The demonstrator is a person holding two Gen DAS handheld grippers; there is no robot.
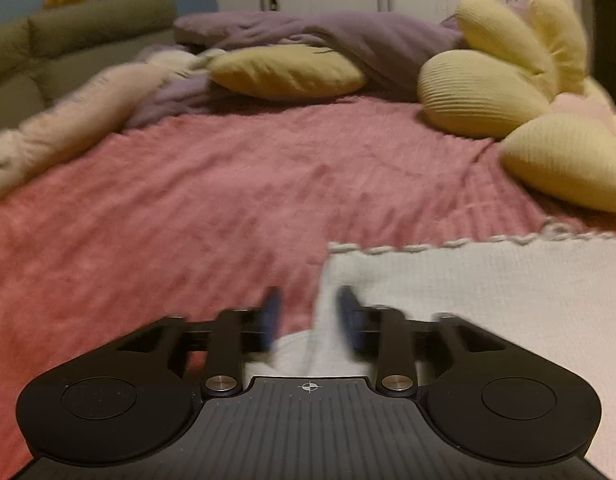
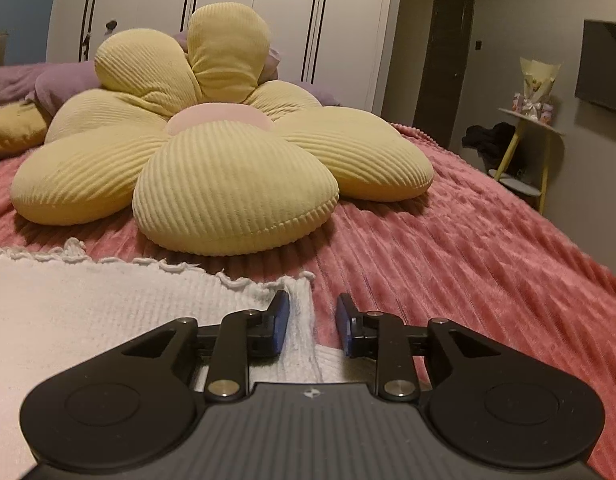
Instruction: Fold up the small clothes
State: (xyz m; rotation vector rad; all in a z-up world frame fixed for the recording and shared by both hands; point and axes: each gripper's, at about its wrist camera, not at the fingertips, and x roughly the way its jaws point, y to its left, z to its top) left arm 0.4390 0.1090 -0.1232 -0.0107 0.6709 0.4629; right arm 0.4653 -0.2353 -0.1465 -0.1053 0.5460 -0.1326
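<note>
A white knitted garment with a wavy crocheted edge lies flat on the pink ribbed bedspread. In the left wrist view its left edge runs between the blue pads of my left gripper, which stands open and is blurred; the pads do not press the cloth. In the right wrist view the same garment fills the lower left. Its right corner lies between the pads of my right gripper, also open, with pink bedspread showing beside the right pad.
A big yellow flower cushion lies just beyond the garment. Further back are a yellow pillow, a purple duvet, a long pale cushion and white wardrobe doors. A side table stands past the bed's right edge.
</note>
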